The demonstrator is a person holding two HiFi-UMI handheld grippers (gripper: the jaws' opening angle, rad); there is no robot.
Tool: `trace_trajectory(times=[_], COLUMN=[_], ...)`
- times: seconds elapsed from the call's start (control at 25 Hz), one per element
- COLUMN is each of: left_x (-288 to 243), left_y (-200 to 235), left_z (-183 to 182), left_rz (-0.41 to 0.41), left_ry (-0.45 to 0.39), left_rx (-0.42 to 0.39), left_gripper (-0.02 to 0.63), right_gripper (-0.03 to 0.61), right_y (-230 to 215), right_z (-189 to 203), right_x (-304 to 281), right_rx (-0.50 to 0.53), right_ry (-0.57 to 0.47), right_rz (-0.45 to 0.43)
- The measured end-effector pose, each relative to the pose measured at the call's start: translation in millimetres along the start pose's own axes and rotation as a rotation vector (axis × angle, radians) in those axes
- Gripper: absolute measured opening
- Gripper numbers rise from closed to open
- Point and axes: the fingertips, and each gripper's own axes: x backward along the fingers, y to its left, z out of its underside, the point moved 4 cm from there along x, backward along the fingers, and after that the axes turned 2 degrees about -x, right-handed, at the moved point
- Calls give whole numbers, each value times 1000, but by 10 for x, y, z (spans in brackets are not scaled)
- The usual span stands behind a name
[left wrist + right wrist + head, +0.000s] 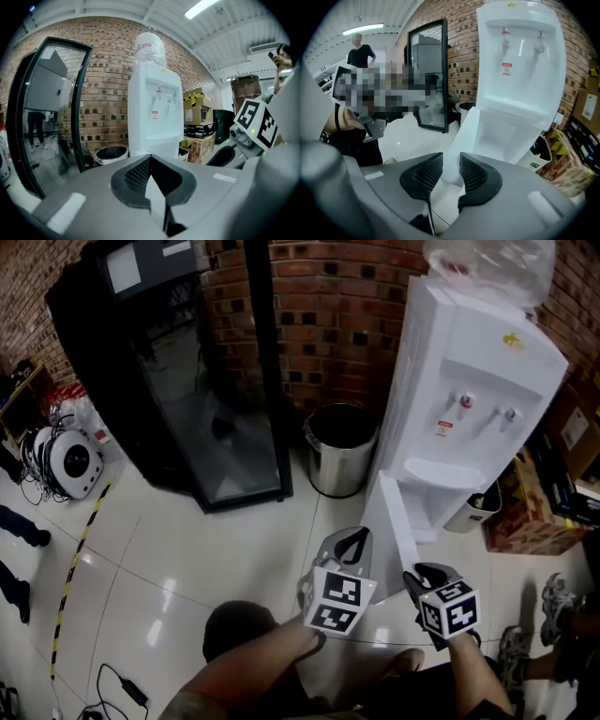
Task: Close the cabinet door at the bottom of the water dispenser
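The open cabinet door [468,131] is right in front of the spread right claw [451,160], the left claw [150,161] is pressed together, and I think a push shut comes next.

Glossy white floor tiles [234,549]. Standing on them: black glass-door cooler [178,381] at 11 o'clock, steel bin [339,451] at 12, white water dispenser [469,399] at 2, cardboard boxes [530,517] at 3. Lying flat: yellow-black tape strip [75,568] at 8, black cable [122,690] at 7.
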Motion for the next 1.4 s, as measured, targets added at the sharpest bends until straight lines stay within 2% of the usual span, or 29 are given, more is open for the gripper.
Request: trace_trajectory(times=[0.2, 0.36, 0.72, 1.0, 1.24, 1.4], left_x=[-224, -400, -807, -1146, -1341, -1444], left_y=[-180, -251, -221, -200, -216, -273], left_z=[36, 36, 70, 47, 149, 187], left_rz=[58, 96, 115, 102, 95, 99], left_ry=[6, -4, 5, 5, 40, 48], left_rx=[1, 3, 43, 86, 79, 67], left_gripper=[0, 0, 1, 1, 1, 0], right_gripper=[101, 104, 95, 75, 63, 58], right_y=[-307, -547, -1284, -1892, -2258, -2520], right_z=[72, 97, 138, 42, -77, -166], right_x=[75, 105, 151, 60, -77, -178], right_rx=[-51, -113, -266, -297, -328, -307], right_ry=[-12, -32, -124, -210, -297, -385], right_rz=[83, 114, 201, 249, 300, 332])
